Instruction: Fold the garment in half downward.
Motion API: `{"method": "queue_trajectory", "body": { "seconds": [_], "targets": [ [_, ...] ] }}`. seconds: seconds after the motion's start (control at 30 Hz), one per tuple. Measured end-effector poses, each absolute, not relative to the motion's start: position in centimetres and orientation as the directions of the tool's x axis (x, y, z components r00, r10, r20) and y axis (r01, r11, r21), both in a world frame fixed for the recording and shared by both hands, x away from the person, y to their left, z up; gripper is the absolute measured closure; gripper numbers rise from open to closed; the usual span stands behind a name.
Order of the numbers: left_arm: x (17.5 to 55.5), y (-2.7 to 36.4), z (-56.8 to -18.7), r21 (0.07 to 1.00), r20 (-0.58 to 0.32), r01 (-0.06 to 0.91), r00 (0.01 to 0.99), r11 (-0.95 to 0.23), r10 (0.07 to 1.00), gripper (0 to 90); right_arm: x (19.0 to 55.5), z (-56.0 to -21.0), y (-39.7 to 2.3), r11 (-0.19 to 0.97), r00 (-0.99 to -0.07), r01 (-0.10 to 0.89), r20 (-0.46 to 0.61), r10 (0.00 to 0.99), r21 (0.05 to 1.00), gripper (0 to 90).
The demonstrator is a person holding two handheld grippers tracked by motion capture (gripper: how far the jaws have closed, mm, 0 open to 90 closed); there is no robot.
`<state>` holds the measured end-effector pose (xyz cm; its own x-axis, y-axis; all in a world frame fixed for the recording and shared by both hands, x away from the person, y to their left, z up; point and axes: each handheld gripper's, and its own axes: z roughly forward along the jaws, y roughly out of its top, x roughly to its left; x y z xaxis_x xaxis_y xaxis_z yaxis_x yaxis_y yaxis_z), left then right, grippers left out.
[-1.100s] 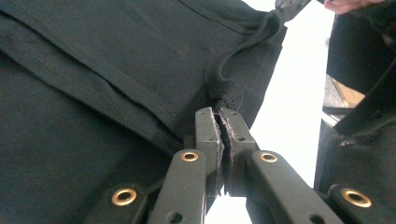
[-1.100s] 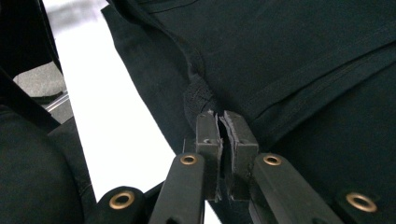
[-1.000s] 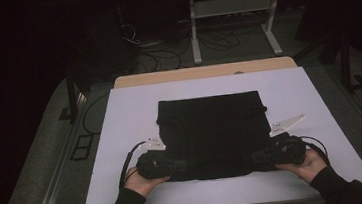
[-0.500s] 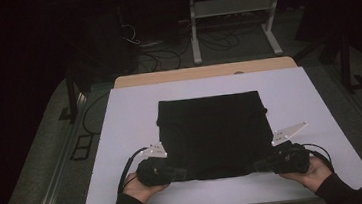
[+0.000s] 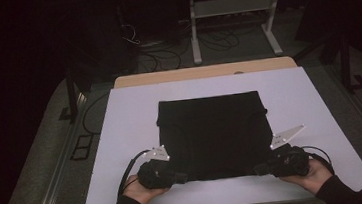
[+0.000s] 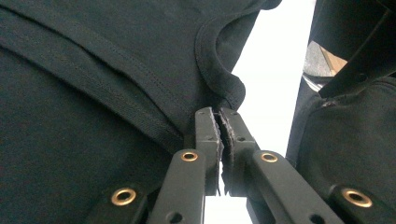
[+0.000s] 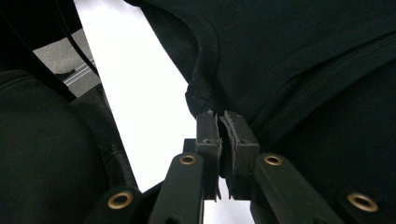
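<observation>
Black garment (image 5: 212,134) lay folded flat in a rough square on the white table (image 5: 122,138), toward its near half. You had your left gripper (image 5: 178,176) at the garment's near left corner and your right gripper (image 5: 261,168) at its near right corner. In the left gripper view your jaws were pressed together on a fold of the hemmed edge (image 6: 219,88). In the right gripper view your jaws were likewise pinching the stitched edge (image 7: 205,93), with white table showing beside them.
</observation>
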<state>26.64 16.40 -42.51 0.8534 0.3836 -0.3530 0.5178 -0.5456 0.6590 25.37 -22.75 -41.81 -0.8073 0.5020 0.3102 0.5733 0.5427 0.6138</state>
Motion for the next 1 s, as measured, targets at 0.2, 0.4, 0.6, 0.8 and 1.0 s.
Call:
{"method": "queue_trajectory", "body": {
  "seconds": [0.2,0.4,0.6,0.8,1.0],
  "targets": [
    [26.5,16.3,-42.8,0.637,-0.366,0.527,0.849,-0.563,0.380,79.9,25.4,-42.0,-22.7,0.549,-0.801,0.586,0.321,0.505,0.596,81.7],
    [26.3,16.3,-42.6,0.651,-0.331,0.515,0.854,-0.558,0.402,63.9,25.5,-42.1,-22.6,0.558,-0.796,0.596,0.339,0.501,0.577,71.2],
    [26.3,16.5,-42.4,0.678,-0.301,0.507,0.852,-0.532,0.428,47.0,25.5,-42.0,-22.6,0.545,-0.793,0.599,0.339,0.506,0.587,55.2],
    [26.1,16.6,-41.9,0.702,-0.247,0.477,0.859,-0.529,0.448,32.4,25.5,-41.6,-22.7,0.532,-0.800,0.576,0.292,0.525,0.621,35.1],
    [26.0,16.6,-41.4,0.729,-0.233,0.468,0.856,-0.499,0.461,16.1,25.8,-41.1,-22.7,0.520,-0.797,0.559,0.244,0.553,0.646,15.6]
  ]
}}
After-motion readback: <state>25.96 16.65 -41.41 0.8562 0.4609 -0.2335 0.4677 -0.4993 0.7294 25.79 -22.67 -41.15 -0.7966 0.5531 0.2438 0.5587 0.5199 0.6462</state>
